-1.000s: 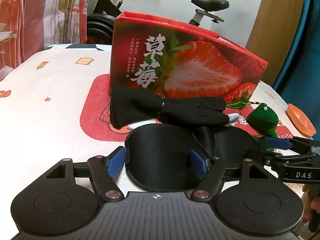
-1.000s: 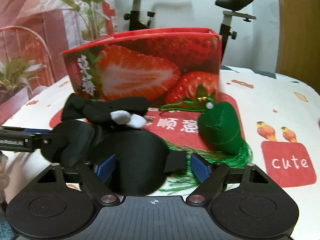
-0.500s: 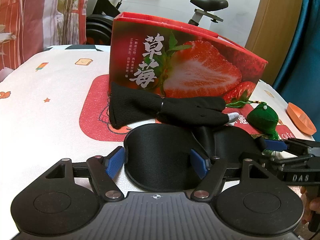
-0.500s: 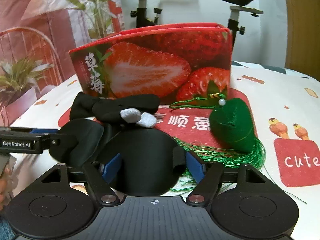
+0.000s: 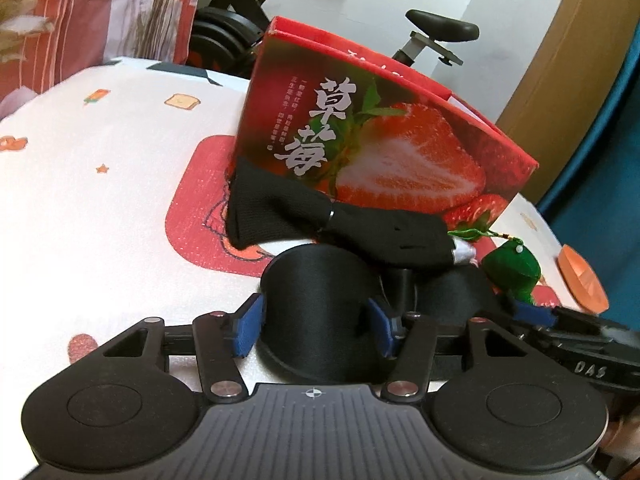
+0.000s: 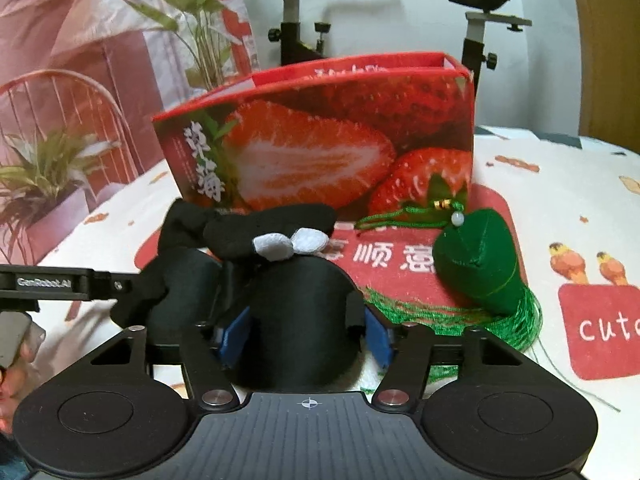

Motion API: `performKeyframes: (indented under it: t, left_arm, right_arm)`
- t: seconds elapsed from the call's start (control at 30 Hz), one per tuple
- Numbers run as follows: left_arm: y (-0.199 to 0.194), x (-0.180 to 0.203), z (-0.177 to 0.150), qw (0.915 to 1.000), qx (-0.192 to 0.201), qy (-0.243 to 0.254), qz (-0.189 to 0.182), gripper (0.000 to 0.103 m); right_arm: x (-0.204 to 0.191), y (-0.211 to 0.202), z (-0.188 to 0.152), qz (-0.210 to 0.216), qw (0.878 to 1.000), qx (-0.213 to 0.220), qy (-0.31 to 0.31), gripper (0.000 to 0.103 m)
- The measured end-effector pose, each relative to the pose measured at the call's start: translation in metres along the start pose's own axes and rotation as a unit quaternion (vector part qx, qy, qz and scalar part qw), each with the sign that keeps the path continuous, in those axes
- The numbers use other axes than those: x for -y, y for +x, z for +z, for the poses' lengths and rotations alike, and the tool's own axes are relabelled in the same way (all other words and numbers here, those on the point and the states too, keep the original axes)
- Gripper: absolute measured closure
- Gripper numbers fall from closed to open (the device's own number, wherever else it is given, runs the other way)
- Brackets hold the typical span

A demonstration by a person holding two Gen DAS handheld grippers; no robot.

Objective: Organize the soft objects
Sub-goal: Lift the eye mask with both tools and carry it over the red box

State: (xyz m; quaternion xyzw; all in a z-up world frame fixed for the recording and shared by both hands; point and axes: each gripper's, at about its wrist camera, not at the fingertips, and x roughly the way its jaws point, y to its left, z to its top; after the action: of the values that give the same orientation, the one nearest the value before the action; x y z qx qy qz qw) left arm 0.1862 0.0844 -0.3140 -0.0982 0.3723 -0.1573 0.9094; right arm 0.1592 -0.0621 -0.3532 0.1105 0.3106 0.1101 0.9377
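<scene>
My left gripper [image 5: 316, 324] and my right gripper [image 6: 304, 332] have both just been closing, and each now pinches one end of the black satin sleep mask [image 5: 320, 304], which bulges up between the blue pads [image 5: 248, 322]. The mask sits near the front edge of the white printed tablecloth [image 5: 100, 216]. Just behind it lies a black knit glove with grey fingertips [image 6: 256, 232], against the red strawberry-print cardboard box [image 6: 320, 140]. A green fabric pouch with a tassel [image 6: 476, 260] rests beside them.
</scene>
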Motion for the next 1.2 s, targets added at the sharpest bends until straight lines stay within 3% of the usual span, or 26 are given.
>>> performKeyframes:
  t: [0.43, 0.5, 0.57, 0.77, 1.2]
  left_arm:
    - [-0.023, 0.021, 0.001, 0.9984, 0.034, 0.042, -0.018, 0.049]
    - [-0.024, 0.022, 0.000, 0.9984, 0.032, 0.046, -0.010, 0.054]
    - [-0.021, 0.025, -0.001, 0.9981, 0.021, 0.056, 0.016, 0.071]
    - [-0.029, 0.020, -0.002, 0.9983, 0.030, 0.049, 0.010, 0.086]
    - [-0.070, 0.038, 0.006, 0.9917, 0.106, 0.071, 0.015, 0.089]
  right_arm:
    - [-0.012, -0.019, 0.002, 0.028, 0.999, 0.030, -0.019, 0.068]
    - [-0.012, -0.019, 0.002, 0.027, 0.999, 0.029, -0.019, 0.071]
    - [-0.012, -0.021, 0.001, 0.026, 0.999, 0.031, -0.018, 0.075]
    - [-0.017, -0.031, -0.001, 0.038, 0.998, 0.047, -0.026, 0.076]
    - [-0.016, -0.056, 0.006, 0.039, 0.996, 0.082, -0.018, 0.076]
